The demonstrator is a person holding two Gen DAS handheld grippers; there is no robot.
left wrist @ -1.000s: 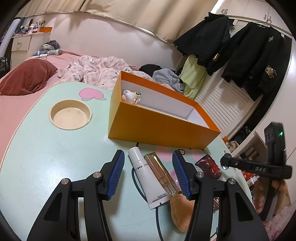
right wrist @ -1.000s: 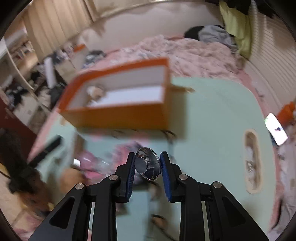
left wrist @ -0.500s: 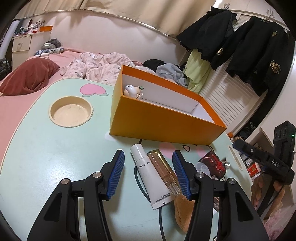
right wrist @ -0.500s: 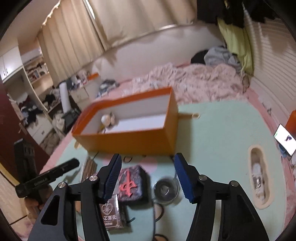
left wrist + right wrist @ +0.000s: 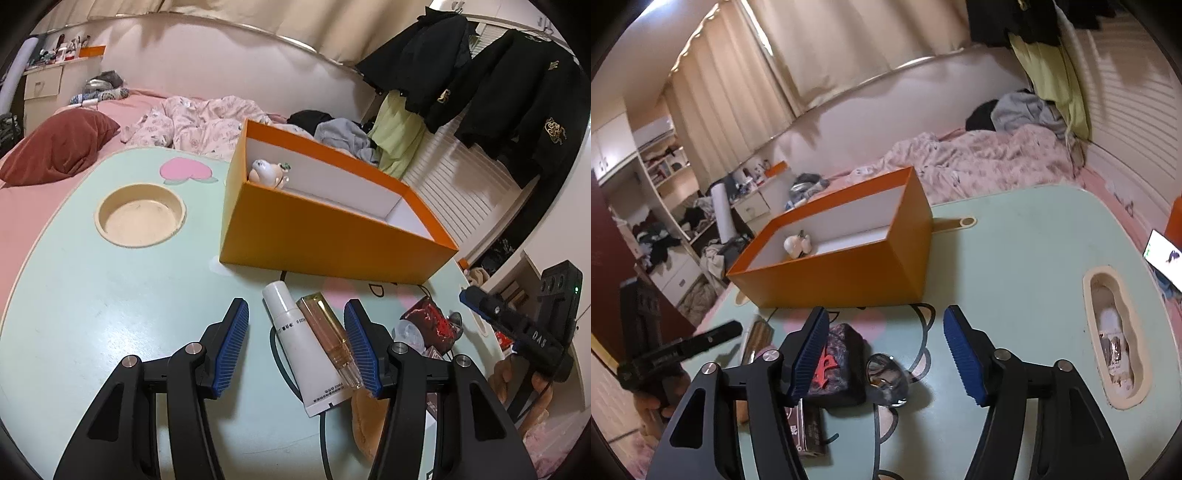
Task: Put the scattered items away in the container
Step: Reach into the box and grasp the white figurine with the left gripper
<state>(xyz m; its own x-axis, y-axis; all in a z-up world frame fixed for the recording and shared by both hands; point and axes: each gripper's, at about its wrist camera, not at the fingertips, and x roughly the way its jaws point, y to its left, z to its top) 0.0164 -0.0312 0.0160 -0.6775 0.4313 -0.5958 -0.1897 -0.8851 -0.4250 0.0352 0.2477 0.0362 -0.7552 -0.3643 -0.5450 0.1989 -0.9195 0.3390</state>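
Both hand-held grippers wide open, empty: left (image 5: 295, 347) straddling white tube (image 5: 301, 343), right (image 5: 882, 356) over glass cup (image 5: 886, 378); orange box (image 5: 325, 240) ahead.

Left gripper (image 5: 297, 343): tube (image 5: 303, 345) and bottle (image 5: 330, 338) lie side by side on the table (image 5: 92, 295) between its fingers, bottle on the right. Box (image 5: 332, 240) ahead; figurine (image 5: 267, 173) inside at its far-left end. Round recess (image 5: 140, 214) ahead-left.

Right gripper (image 5: 886, 354): metal cup (image 5: 886, 374) on the table between its fingers, pouch (image 5: 838, 362) touching the left finger, box ahead-left, oblong recess (image 5: 1115, 339) to the right.
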